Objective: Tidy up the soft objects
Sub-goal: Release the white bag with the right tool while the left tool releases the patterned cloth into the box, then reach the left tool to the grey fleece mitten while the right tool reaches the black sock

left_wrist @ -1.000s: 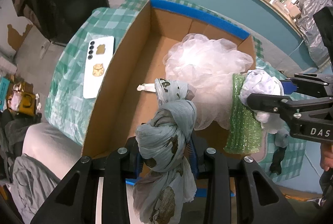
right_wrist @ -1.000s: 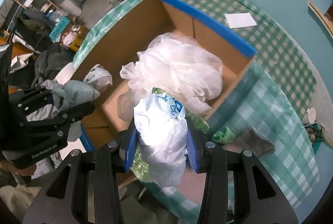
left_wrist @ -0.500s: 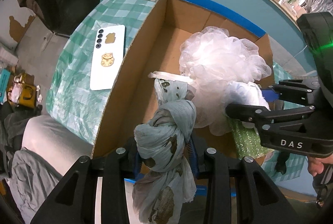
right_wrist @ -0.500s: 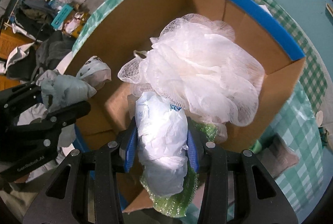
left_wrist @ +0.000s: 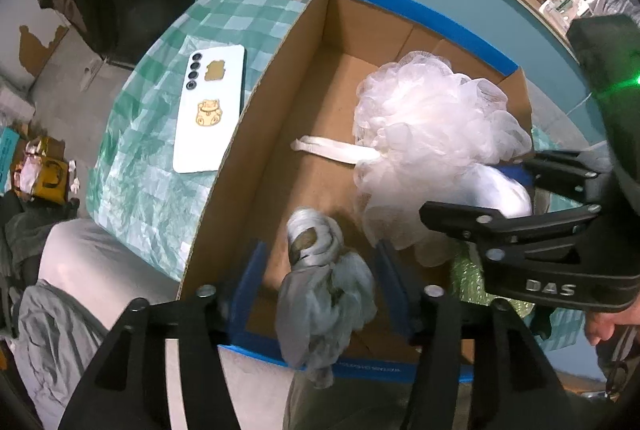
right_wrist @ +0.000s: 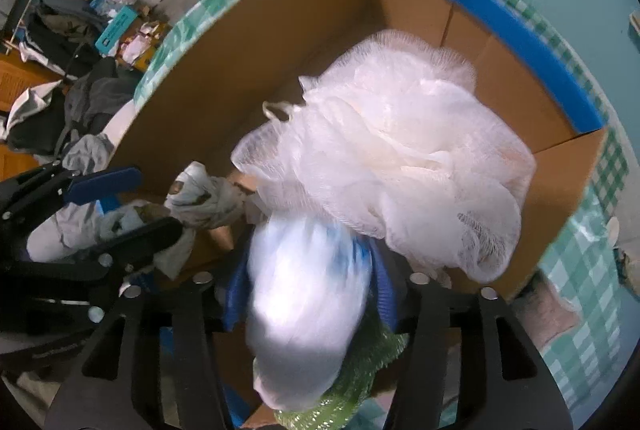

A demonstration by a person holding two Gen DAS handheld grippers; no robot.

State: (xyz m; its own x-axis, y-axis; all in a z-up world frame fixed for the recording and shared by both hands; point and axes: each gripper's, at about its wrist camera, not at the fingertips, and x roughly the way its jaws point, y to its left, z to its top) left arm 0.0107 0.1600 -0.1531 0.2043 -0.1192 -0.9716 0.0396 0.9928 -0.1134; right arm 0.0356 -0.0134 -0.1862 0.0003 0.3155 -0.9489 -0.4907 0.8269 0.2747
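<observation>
Left wrist view, left to right: a white phone [left_wrist: 210, 108] lies face down on the green checked cloth [left_wrist: 136, 190] at centre left, just outside the long wall of a cardboard box [left_wrist: 256, 134] with blue-taped edges. At lower centre, the left gripper [left_wrist: 320, 282] points down into the box; its jaws are opening, and a knotted grey scarf [left_wrist: 320, 286] hangs between the blue pads [left_wrist: 246, 282] with a clear gap on each side, so nothing presses on it. A white mesh bath puff [left_wrist: 432, 134] fills the right half of the box, its cord [left_wrist: 332, 150] trailing left across the floor. At right, the right gripper [left_wrist: 516, 190] reaches in from the frame edge. Right wrist view, left to right: the left gripper [right_wrist: 120, 202] and scarf [right_wrist: 208, 198] sit at centre left, over the near end of the box [right_wrist: 280, 30]. At lower centre, the right gripper [right_wrist: 308, 290] has its jaws opening around a blurred white plastic bag [right_wrist: 304, 302]; whether the pads touch it cannot be told. A green mesh scrubber [right_wrist: 360, 382] lies beneath the bag, at the box's near edge. The bath puff [right_wrist: 400, 158] occupies the centre and right.
</observation>
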